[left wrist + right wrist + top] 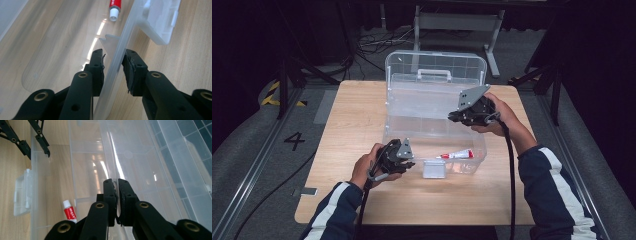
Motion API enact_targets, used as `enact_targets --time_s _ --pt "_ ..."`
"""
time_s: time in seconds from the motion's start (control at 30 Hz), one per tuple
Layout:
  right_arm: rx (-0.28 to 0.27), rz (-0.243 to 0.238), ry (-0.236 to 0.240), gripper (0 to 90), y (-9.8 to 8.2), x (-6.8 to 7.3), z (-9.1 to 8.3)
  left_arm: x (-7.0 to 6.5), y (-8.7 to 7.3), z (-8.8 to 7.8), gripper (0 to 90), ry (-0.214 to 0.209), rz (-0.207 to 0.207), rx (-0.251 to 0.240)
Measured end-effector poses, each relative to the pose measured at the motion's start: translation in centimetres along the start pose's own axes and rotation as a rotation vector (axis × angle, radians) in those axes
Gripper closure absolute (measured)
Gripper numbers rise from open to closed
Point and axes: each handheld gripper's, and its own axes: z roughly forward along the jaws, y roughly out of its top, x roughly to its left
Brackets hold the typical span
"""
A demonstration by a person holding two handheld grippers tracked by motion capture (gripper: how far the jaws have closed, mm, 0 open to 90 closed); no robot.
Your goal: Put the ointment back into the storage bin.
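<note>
Wooden surface (362, 125) carries a clear plastic box (434, 125), lid raised. Left gripper (113, 63) straddles the box's front wall, fingers (97, 67) seemingly not pressing it. Right gripper (117, 185), fingers clenched empty, hovers over the box. Red-and-white tube (456, 154) lies inside.

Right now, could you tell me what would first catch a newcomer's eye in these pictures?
The clear plastic box in the middle of the wooden table stands out first, its lid raised at the far side. A red-and-white tube lies inside near the front wall. The left gripper straddles that front wall beside the latch, while the right gripper, jaws shut, reaches over the box's right side.
</note>
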Motion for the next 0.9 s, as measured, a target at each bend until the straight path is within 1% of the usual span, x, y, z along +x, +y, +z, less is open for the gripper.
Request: enact_targets --time_s 0.2,0.3,0.43,0.53,0.6,0.7,0.87,0.9 --pt "-0.01 0.004 0.001 85.9 -0.3 0.4 -0.1 -0.1 0.0 0.0 70.2 0.005 0.004 -0.003" --pt "-0.025 0.01 -0.004 85.3 -0.5 0.8 -0.2 -0.1 -0.1 0.0 70.1 0.009 0.006 -0.008" --pt "-0.07 0.035 0.002 84.4 -1.1 1.1 -0.1 -0.1 -0.1 0.0 69.9 0.008 0.01 -0.006" --pt "-0.089 0.05 0.001 83.9 -1.3 1.3 -0.1 -0.2 -0.1 0.0 69.6 0.011 0.01 -0.008" --pt "-0.099 0.057 -0.009 83.2 -1.5 1.5 -0.1 -0.2 -0.1 0.0 69.4 0.017 0.011 -0.009" --pt "-0.116 0.06 -0.016 82.9 -1.8 1.8 -0.1 -0.2 -0.1 0.0 69.2 0.017 0.014 -0.01" --pt "-0.163 0.095 -0.007 82.3 -2.4 2.1 0.0 -0.3 -0.1 0.0 68.7 0.025 0.011 -0.014" --pt "-0.163 0.095 -0.007 82.3 -2.4 2.1 0.0 -0.3 -0.1 0.0 68.6 0.025 0.011 -0.014"
